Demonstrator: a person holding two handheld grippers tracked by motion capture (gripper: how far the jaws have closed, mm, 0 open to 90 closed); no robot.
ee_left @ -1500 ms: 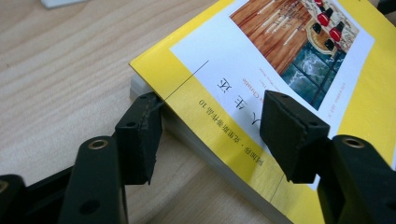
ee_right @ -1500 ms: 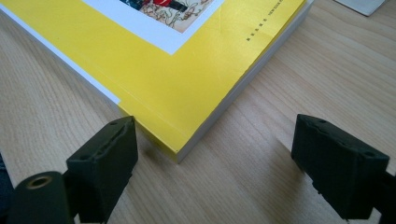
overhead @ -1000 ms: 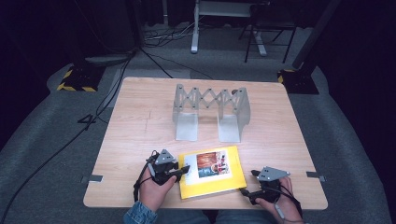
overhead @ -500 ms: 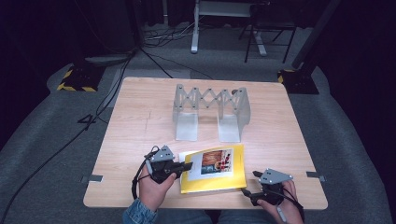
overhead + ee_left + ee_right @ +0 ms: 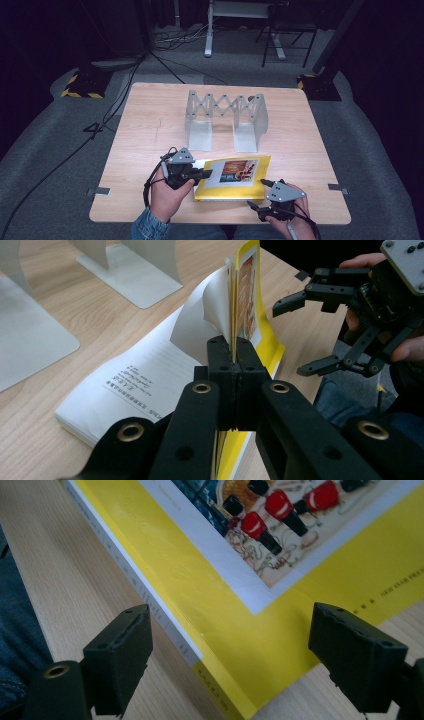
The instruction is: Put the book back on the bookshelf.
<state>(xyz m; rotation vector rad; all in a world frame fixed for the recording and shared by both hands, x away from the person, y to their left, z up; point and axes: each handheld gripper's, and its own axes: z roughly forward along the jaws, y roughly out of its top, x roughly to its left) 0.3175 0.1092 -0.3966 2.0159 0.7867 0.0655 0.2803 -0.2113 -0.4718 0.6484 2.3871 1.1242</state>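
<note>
A yellow book (image 5: pixel 235 177) with a picture on its cover lies at the table's near edge. My left gripper (image 5: pixel 207 174) is shut on the cover's free edge together with a few pages. In the left gripper view (image 5: pixel 233 347) it holds the yellow cover (image 5: pixel 247 285) up on edge over the white printed pages (image 5: pixel 135 385). My right gripper (image 5: pixel 256 193) hovers open by the book's near right corner, also seen from the left gripper view (image 5: pixel 290 337). In its own view (image 5: pixel 230 630) the book's corner (image 5: pixel 210 580) lies beyond the wide jaws, untouched.
An expanding grey metal book rack (image 5: pixel 226 117) stands at mid-table behind the book, its flat feet (image 5: pixel 130 270) close to the open pages. The table's near edge (image 5: pixel 220 220) runs just under both hands. Dark floor and cables surround the table.
The left gripper has closed on the cover's edge and risen, so the cover now stands up off the pages. The right gripper has shifted slightly by the near corner.
</note>
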